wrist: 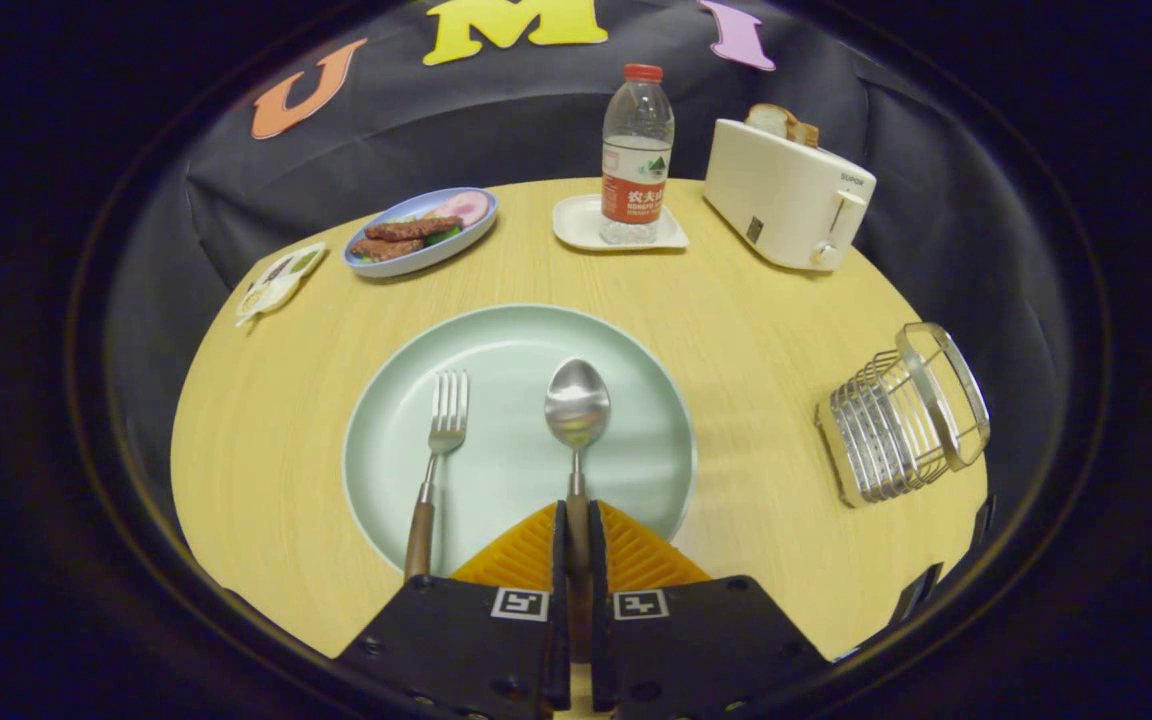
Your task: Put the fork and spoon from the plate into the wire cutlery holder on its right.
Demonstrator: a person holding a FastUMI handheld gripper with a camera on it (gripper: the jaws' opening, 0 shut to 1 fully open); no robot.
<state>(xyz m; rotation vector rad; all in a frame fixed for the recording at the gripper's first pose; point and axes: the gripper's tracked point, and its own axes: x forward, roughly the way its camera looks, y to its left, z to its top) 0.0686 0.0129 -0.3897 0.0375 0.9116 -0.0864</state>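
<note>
1. Gripper [577, 520]: fingers drawn nearly together, the spoon's handle pinched between them. Both fingers appeared to press on the handle, a hold that suited lifting the piece by its narrow end.
2. Spoon [577, 405]: steel bowl facing up, lying on the plate, handle running back into the gripper. Whether the bowl was already raised off the plate could not be told.
3. Fork [441, 440]: tines pointing away, wooden handle over the plate's near rim, just left of the gripper and parallel to the spoon. Untouched; judged the second piece to go.
4. Plate [506, 335]: pale green, round, centre of the table, directly ahead of the fingers. It served as the start point for both pieces.
5. Wire cutlery holder [901, 415]: metal, well apart to the right of the plate, its open mouth showing. It held nothing visible; both transfers were judged outstanding.
6. Table [736, 310]: round, light wood.
7. Beyond the plate: a blue dish of food [421, 232], a water bottle [637, 150] standing on a small white tray [576, 222], and a toaster [786, 195] with bread [781, 122] in its slot. All stood well clear of the path from plate to holder.
8. Small packet [276, 280]: at the table's far left edge, contents unclear.
</note>
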